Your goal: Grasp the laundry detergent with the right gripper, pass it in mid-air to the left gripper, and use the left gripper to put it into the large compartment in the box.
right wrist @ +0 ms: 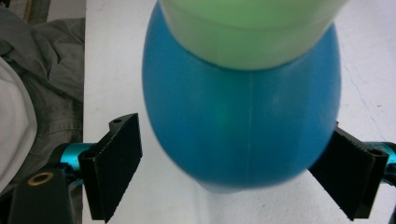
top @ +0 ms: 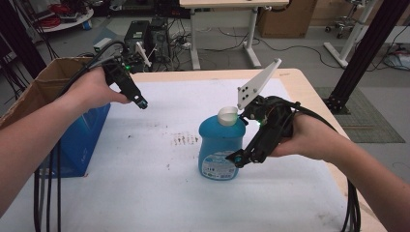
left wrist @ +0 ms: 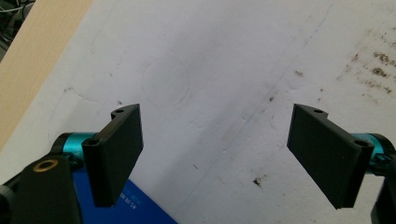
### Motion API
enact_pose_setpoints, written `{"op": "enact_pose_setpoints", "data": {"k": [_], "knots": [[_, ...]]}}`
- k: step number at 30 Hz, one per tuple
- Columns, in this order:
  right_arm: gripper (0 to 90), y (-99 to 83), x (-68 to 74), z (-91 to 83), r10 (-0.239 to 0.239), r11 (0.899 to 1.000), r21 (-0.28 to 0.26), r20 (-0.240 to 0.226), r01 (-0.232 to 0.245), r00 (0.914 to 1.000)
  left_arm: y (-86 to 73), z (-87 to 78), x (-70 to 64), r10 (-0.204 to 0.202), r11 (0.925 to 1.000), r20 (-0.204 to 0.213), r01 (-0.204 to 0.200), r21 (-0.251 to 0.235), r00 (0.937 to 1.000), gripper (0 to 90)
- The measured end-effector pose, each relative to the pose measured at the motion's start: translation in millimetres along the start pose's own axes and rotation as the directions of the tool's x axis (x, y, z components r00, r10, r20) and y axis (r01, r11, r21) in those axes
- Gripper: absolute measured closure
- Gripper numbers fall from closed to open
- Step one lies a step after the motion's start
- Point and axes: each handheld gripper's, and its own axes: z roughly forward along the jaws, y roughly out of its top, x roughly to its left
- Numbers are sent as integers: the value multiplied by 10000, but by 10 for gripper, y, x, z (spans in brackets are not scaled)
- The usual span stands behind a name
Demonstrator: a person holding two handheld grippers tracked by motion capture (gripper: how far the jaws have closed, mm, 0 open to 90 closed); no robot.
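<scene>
The step in hand looks like the reach for a grasp: the right claw (top: 240, 159) has its jaws spread wide around the blue bottle (top: 221, 147), and nothing is pinched yet. In the right gripper view the bottle (right wrist: 243, 116) fills the space between the two black jaws, its body bulging out toward both of them; the right-hand jaw seems to touch or nearly touch the bottle's side, while a gap shows at the left-hand jaw (the picture is blurred, so contact is hard to tell). The pale cap (right wrist: 252, 28) sits just beyond the jaws, farther along the claw's line of sight.

The next move, by my judgement, calls for centring the bottle between the jaws and then closing them evenly on its rounded body, gently enough that the upright bottle is not pushed over or squeezed out of the grip.

The left claw (top: 141, 102) is well apart from the bottle, held above the white sheet (left wrist: 224, 70) with its jaws spread and nothing between them. Below its near side shows a corner of the blue box (left wrist: 135, 205).
</scene>
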Motion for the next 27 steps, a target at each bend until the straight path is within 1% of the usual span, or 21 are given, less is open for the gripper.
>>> {"op": "enact_pose_setpoints", "data": {"k": [6,7,8,10,19,20,21,22,27], "knots": [[135,11,-6,48,-50,10000,-72,52,50,10000,-1,-3,1,-18,10000,1,18,-15,10000,185],[171,10,-7,53,-52,10000,-74,82,52,10000,-2,-3,0,-22,10000,-15,22,-33,10000,185],[191,4,-5,58,-169,9997,-153,34,170,9999,0,-6,1,-6,10000,-3,6,-31,10000,185],[191,4,-12,60,-187,9995,-249,91,189,9998,0,-4,-4,-42,10000,-20,42,-57,10000,185],[196,-7,-18,58,-178,9995,-255,164,182,9997,3,-16,-10,20,10000,-9,-20,-58,10000,185],[238,-8,-17,56,-174,9996,-240,147,177,9997,3,-16,-10,20,10000,-9,-20,-58,10000,185],[238,-8,-17,56,-174,9996,-240,147,177,9997,2,-16,-10,16,10000,-7,-16,-60,10000,185],[265,-14,-15,50,-279,9992,-292,75,281,9996,1,-17,-10,14,10000,-18,-14,-59,10000,185],[265,-20,-14,55,-276,9991,-309,136,281,9995,-2,-21,-9,14,10000,-18,-14,-80,10000,185]]}}
